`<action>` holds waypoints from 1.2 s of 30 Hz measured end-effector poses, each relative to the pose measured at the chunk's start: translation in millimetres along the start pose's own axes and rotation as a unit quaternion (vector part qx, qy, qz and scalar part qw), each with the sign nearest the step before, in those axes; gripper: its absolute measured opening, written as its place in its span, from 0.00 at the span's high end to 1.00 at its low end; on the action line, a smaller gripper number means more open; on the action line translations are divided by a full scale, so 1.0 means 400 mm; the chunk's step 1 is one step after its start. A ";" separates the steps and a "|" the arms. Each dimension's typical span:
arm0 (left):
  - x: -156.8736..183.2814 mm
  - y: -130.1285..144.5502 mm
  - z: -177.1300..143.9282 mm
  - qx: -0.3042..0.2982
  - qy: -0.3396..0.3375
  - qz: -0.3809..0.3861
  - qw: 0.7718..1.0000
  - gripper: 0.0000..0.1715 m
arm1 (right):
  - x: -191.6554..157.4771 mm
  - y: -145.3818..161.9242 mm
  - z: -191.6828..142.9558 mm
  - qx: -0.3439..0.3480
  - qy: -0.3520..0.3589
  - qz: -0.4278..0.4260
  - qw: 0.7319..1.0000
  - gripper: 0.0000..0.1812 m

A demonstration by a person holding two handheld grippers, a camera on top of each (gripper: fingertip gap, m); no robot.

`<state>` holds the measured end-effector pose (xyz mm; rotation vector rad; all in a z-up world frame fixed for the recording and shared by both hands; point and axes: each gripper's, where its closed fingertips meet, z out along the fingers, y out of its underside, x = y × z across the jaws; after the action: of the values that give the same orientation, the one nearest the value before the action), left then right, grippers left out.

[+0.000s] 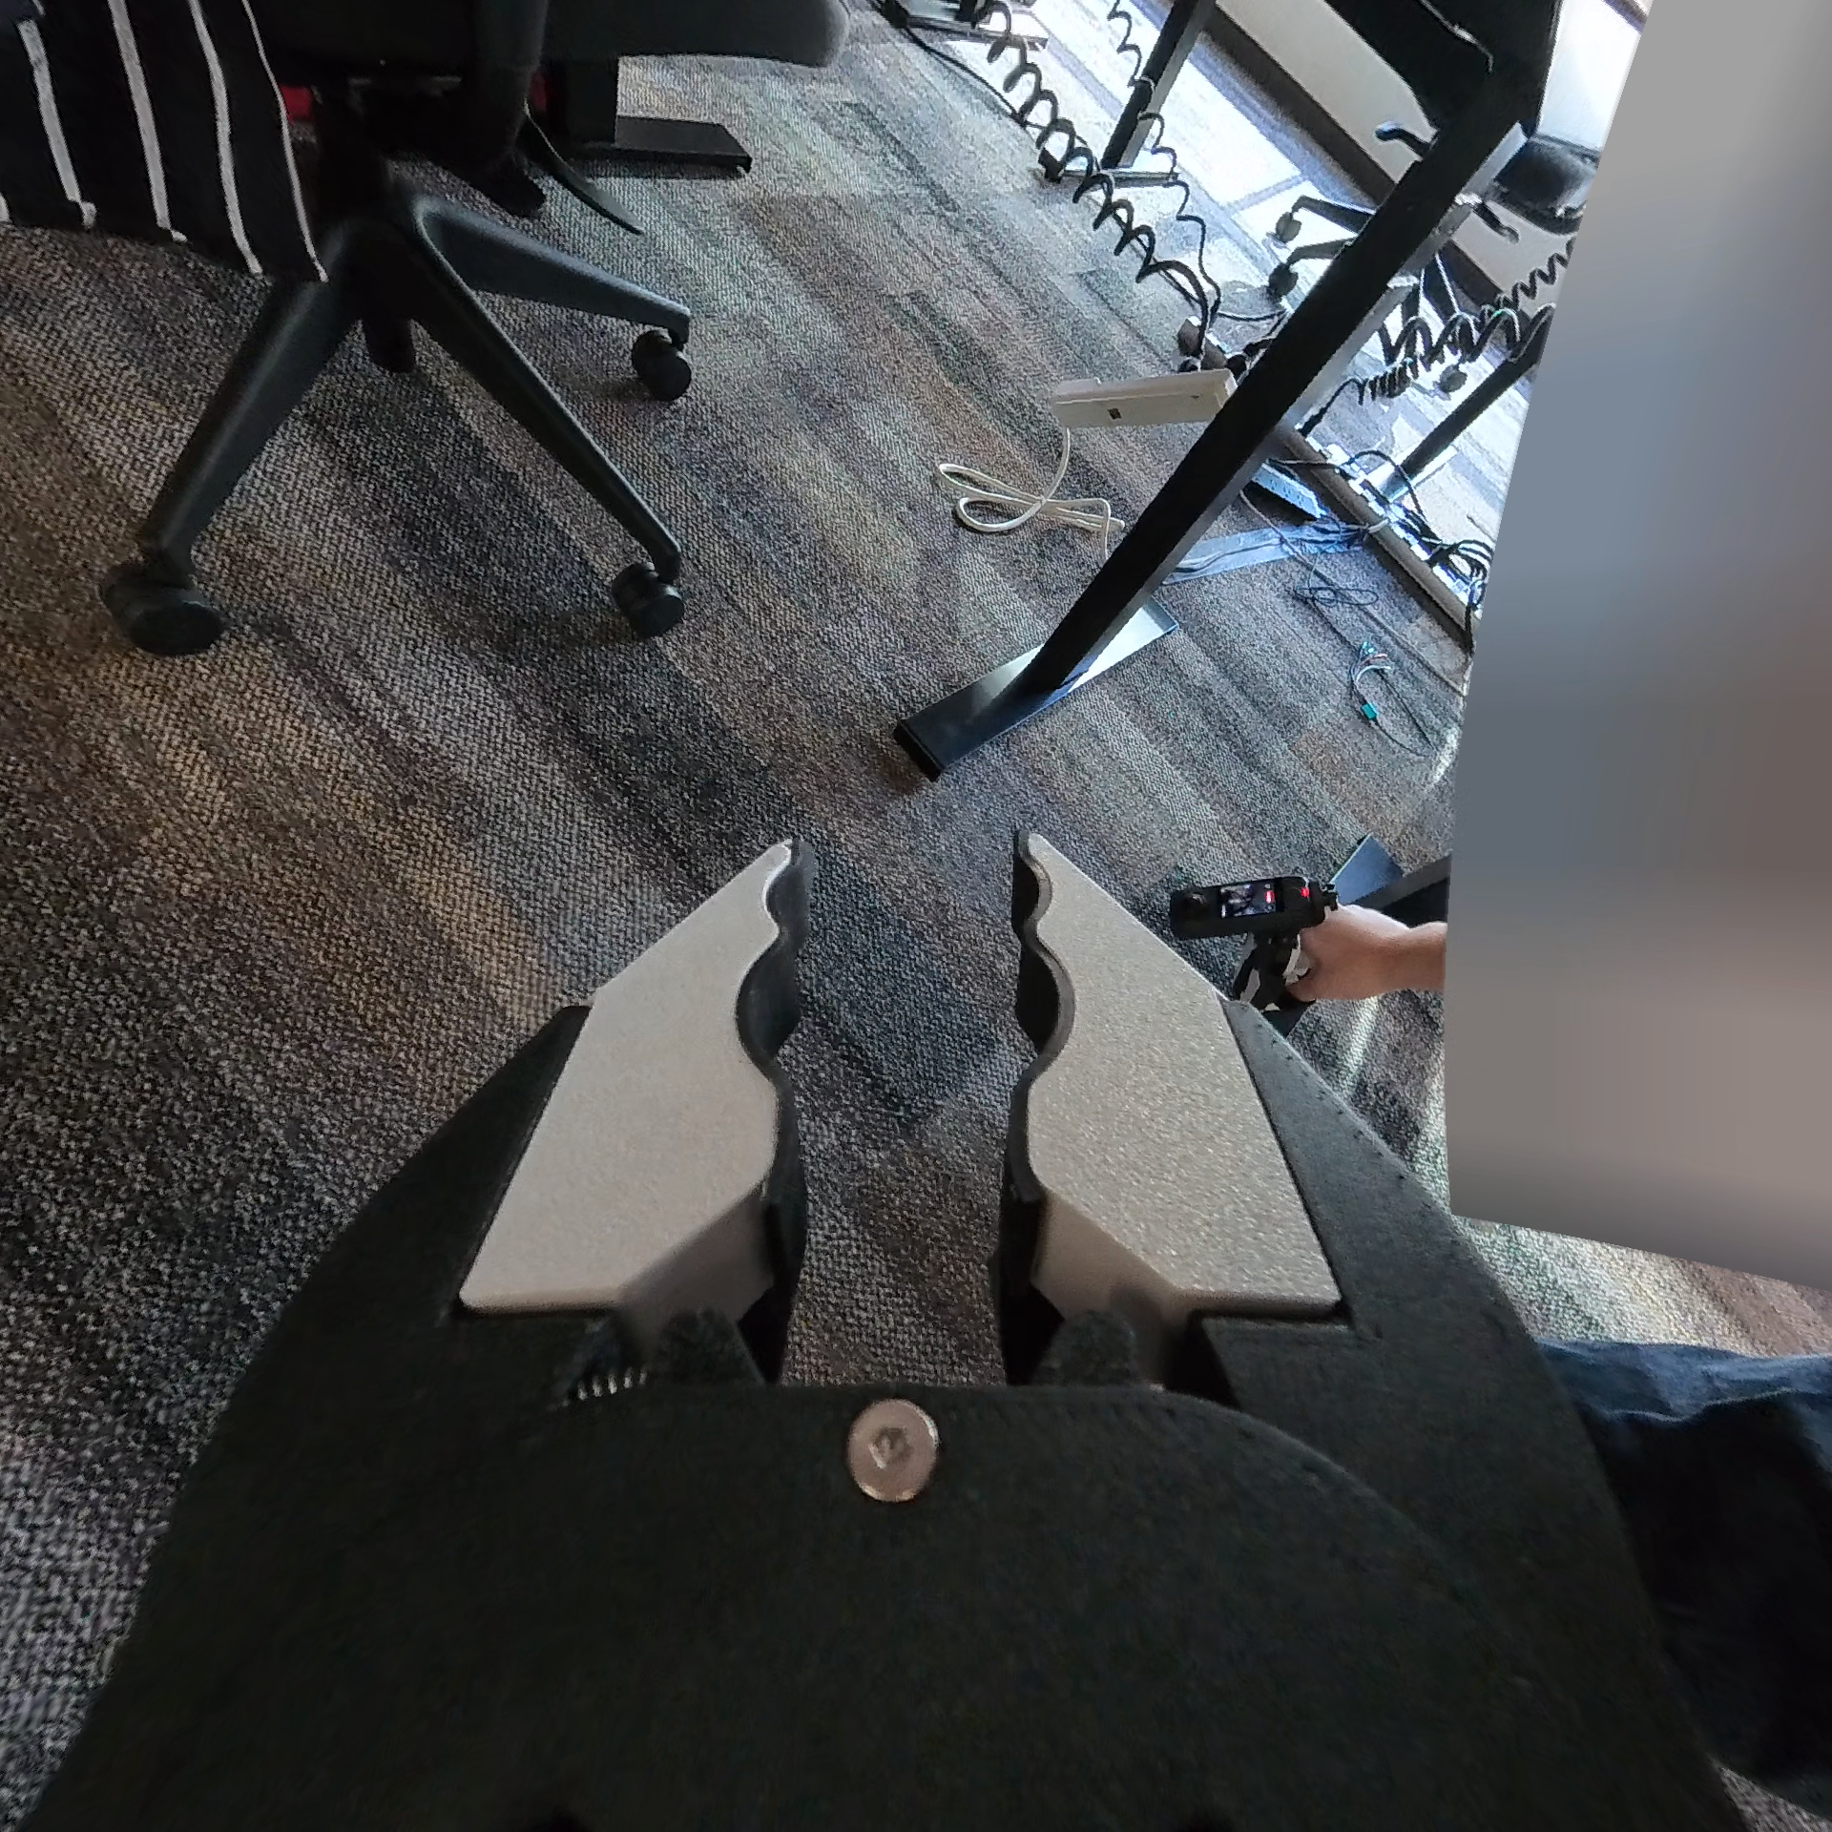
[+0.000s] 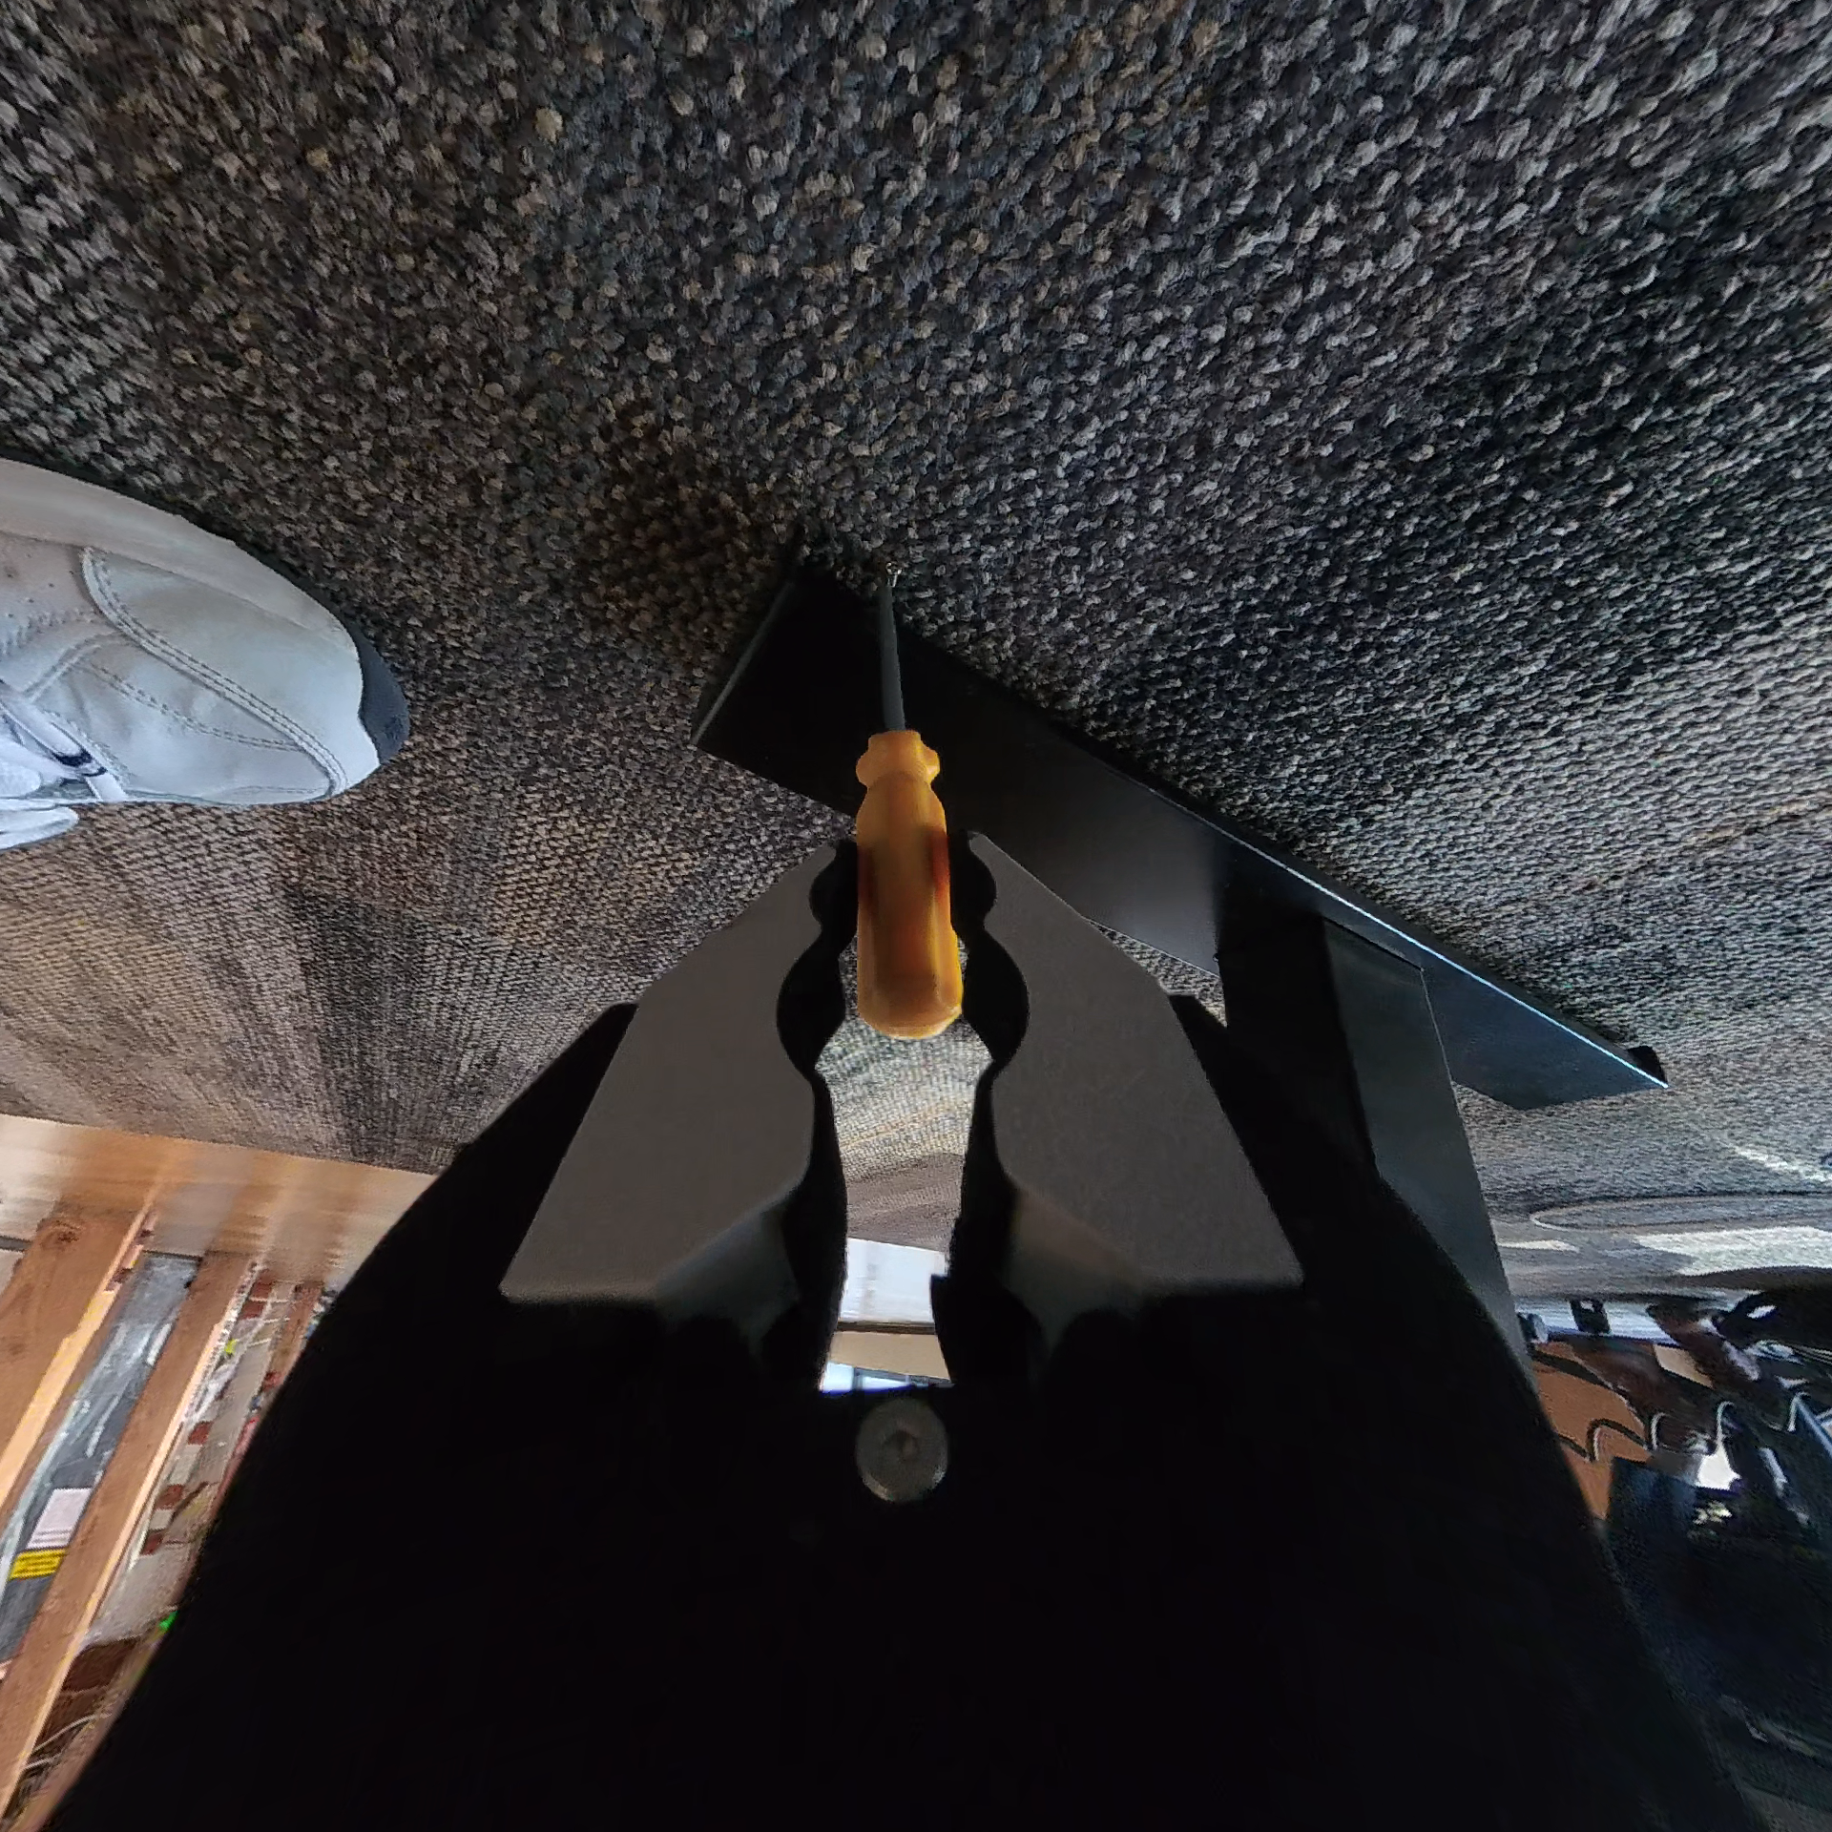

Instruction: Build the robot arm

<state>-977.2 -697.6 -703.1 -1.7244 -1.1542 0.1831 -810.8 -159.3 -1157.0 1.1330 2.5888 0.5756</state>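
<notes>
My right gripper (image 2: 907, 848) is shut on the orange handle of a screwdriver (image 2: 907, 892). Its dark shaft (image 2: 889, 644) points away from me, and the tip sits at the end of a black metal desk foot (image 2: 1090, 843) where it meets the grey carpet (image 2: 991, 297). My left gripper (image 1: 909, 843) is open and empty, held above the carpet (image 1: 446, 892) a short way from the same desk foot (image 1: 1021, 694). The right gripper's body (image 1: 1244, 902), held by a hand (image 1: 1358, 957), shows low at the right of the left wrist view; its fingers are hidden there.
A black office chair base on castors (image 1: 397, 347) stands at the far left. A white power strip (image 1: 1140, 397) and coiled cables (image 1: 1120, 198) lie by the desk leg. A white shoe (image 2: 178, 674) is on the carpet at the left. A jeans leg (image 1: 1735, 1487) is close by. My right fingertips sit around 70 cm from my left ones.
</notes>
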 end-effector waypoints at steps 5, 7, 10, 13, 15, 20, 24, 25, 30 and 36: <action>0.011 0.002 -0.007 0.002 -0.001 0.001 1.000 0.77 | -0.001 -0.002 0.000 0.013 -0.002 0.014 1.000 0.90; 0.014 0.000 -0.009 0.003 -0.001 0.001 1.000 0.77 | -0.006 -0.002 0.003 0.017 -0.002 0.020 1.000 0.90; 0.022 -0.003 -0.011 0.004 0.000 0.005 1.000 0.77 | -0.007 0.004 0.011 0.010 0.007 0.017 1.000 0.90; 0.030 0.000 -0.010 0.001 0.000 0.012 1.000 0.77 | -0.007 0.007 0.012 0.010 0.011 0.017 1.000 0.90; 0.035 -0.001 -0.009 0.002 0.001 0.012 1.000 0.77 | -0.008 0.007 0.011 0.013 0.010 0.020 1.000 0.90; 0.048 -0.013 -0.006 0.010 0.005 0.012 1.000 0.77 | -0.001 0.013 -0.002 0.018 0.016 0.018 1.000 0.90; 0.047 -0.028 -0.012 0.015 0.003 0.024 1.000 0.77 | 0.017 0.016 -0.021 0.021 0.020 0.021 0.999 0.90; 0.045 -0.034 -0.014 0.017 0.002 0.026 0.999 0.77 | 0.023 0.017 -0.026 0.021 0.021 0.023 0.999 0.90; 0.034 -0.089 -0.026 0.049 -0.001 0.038 0.998 0.77 | 0.049 0.004 -0.069 0.034 0.024 0.037 0.998 0.90; 0.045 -0.194 -0.048 0.105 0.005 0.044 0.993 0.76 | 0.062 0.005 -0.171 0.063 0.020 0.062 0.996 0.90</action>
<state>-1003.3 -693.9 -625.6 -1.5884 -1.0143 0.3388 -852.1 -156.7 -1097.2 1.3431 2.6341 0.4718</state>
